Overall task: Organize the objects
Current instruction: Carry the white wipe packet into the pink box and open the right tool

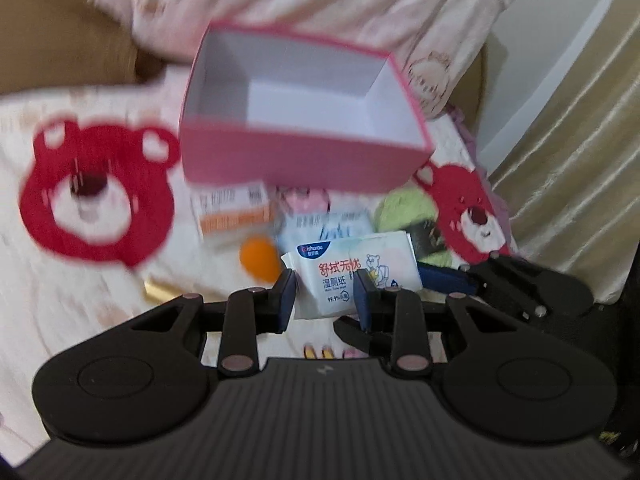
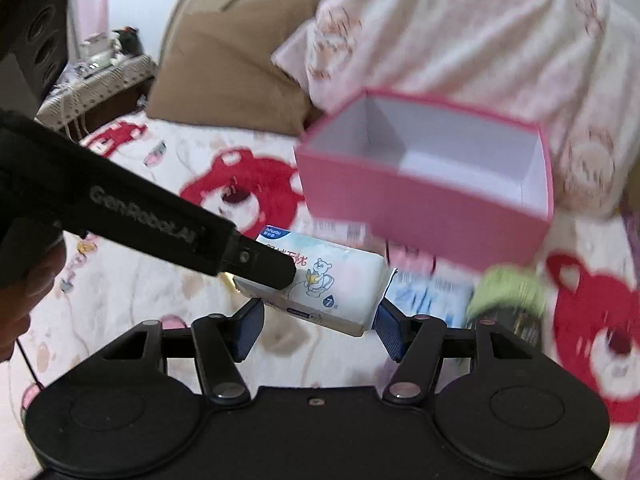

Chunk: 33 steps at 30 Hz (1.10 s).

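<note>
From my left wrist camera, the left gripper [image 1: 326, 280] has its fingers [image 1: 289, 285] clenched on the wet-wipe pack [image 1: 352, 270], both blue pads pressed to its lower end, so the pack stands straight ahead at twelve o'clock. At two o'clock I see the right gripper [image 1: 444, 280] reaching in, its blue finger meeting the pack's right edge.

My right wrist camera shows what the left cannot: the pack [image 2: 340, 286] lies crosswise between my right gripper [image 2: 320, 322] fingers [image 2: 250, 328], its right end against the right pad and its left corner just above the left pad; the hold looks like a grasp on the pack's ends, though I cannot be certain the left pad presses. The left gripper's black arm [image 2: 160, 224] comes in from nine o'clock and bites the pack's left half.

Only the left view shows the orange ball [image 1: 258, 258] at eleven o'clock and the orange-striped carton [image 1: 234, 210] beyond it. Both views show a blue-printed packet [image 1: 324, 226] and a green bundle [image 1: 404, 212] behind the pack on the bear-print bedsheet [image 1: 96, 192].

Farthest, the open pink box [image 1: 304, 120] sits empty at twelve o'clock, well apart from the pack, with pillows [image 2: 460, 28] behind it.
</note>
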Available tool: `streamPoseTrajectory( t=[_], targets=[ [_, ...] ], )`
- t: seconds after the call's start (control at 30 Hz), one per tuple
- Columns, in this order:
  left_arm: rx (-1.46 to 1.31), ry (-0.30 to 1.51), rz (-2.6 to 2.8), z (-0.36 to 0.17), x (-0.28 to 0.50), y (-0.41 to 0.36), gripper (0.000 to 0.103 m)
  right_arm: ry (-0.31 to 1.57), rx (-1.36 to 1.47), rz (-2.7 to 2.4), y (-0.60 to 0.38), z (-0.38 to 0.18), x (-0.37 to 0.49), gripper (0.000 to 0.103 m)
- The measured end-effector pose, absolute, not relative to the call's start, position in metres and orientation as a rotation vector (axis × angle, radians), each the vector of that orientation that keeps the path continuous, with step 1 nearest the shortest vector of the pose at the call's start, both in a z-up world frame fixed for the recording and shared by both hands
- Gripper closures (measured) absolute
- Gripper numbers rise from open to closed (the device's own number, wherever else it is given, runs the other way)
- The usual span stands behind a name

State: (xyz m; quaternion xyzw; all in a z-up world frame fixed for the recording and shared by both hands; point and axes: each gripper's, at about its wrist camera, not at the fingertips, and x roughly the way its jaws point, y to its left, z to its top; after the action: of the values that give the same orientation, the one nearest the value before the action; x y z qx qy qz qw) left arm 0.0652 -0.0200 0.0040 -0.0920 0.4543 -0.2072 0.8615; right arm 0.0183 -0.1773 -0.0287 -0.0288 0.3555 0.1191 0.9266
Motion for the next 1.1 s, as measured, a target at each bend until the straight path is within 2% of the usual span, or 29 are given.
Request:
streamPoseTrajectory(
  t=[0.23, 0.47, 0.53, 0.6, 0.9, 1.1],
  targets=[
    [-0.152, 0.884, -0.454, 0.054, 0.099, -0.030, 0.073, 0.668, -0.085, 0.246, -0.199, 0.019, 0.050, 0.038],
    [-0.199, 0.879, -0.417, 0.058, 0.146, -0.025, 0.072, 0.684, -0.050, 0.289, -0.215, 0.027, 0.097, 0.046],
    [-0.188, 0.879, -0.398, 0.054, 0.162, -0.027, 0.072, 0.697, -0.052, 0.286, -0.219, 0.026, 0.112, 0.053],
    [-0.168, 0.894, -0.389, 0.048, 0.182, -0.033, 0.072, 0.729, -0.041, 0.272, -0.227, 0.022, 0.134, 0.054],
    [-0.239, 1.011, -0.376, -0.012, 0.279, -0.048, 0.074, 0.890, 0.005, 0.185, -0.255, -0.023, 0.228, 0.056],
    [-0.252, 1.051, -0.346, -0.051, 0.316, -0.054, 0.074, 0.987, 0.044, 0.131, -0.259, -0.055, 0.270, 0.056]
  ],
)
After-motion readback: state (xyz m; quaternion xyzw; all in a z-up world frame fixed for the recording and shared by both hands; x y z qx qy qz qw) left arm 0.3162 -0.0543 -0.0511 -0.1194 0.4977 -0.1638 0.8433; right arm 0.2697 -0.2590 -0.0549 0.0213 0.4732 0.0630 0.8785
